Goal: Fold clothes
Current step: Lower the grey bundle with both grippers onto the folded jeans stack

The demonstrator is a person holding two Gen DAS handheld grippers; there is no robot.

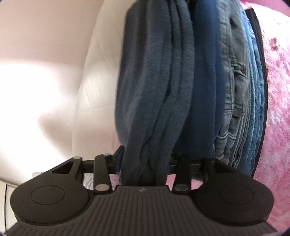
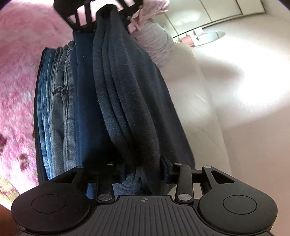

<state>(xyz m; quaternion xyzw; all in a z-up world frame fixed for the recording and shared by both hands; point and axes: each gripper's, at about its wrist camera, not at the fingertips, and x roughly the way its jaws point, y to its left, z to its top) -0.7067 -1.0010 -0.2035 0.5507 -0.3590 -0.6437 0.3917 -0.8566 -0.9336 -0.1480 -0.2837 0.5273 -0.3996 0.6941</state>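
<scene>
Two black grippers, both pinching one soft dark blue folded cloth (image 1: 154, 87). In the left wrist view, left gripper (image 1: 145, 163) low in the middle, fingers pressed tight on the near end of the bunched cloth, with the thick folds running far up the picture. Just right of the cloth, touching it, a stack of folded clothes: a bright blue fleece piece (image 1: 203, 81), then grey-blue jeans with seams (image 1: 233, 94), then more blue denim layers (image 1: 253, 109). A thin black edge (image 1: 261, 72) along the far right side of the stack, too unclear to name. Fluffy pink rug with dark red spots (image 1: 277, 90) on the right. White quilted bedding (image 1: 94, 81) on the left, bright with light. In the right wrist view, right gripper (image 2: 145, 172) low in the middle, fingers squeezed shut on the other end of the same cloth (image 2: 126, 99). At the far top, the left gripper (image 2: 107, 12) again, gripping the far end. Same stack now on the left of the cloth, jeans (image 2: 61, 94) and fleece (image 2: 85, 90) side by side, touching. Pink rug (image 2: 18, 81) far left. Pale pink ribbed fabric (image 2: 157, 45) to the upper right. White cupboard doors (image 2: 208, 10) far off at the top right.
</scene>
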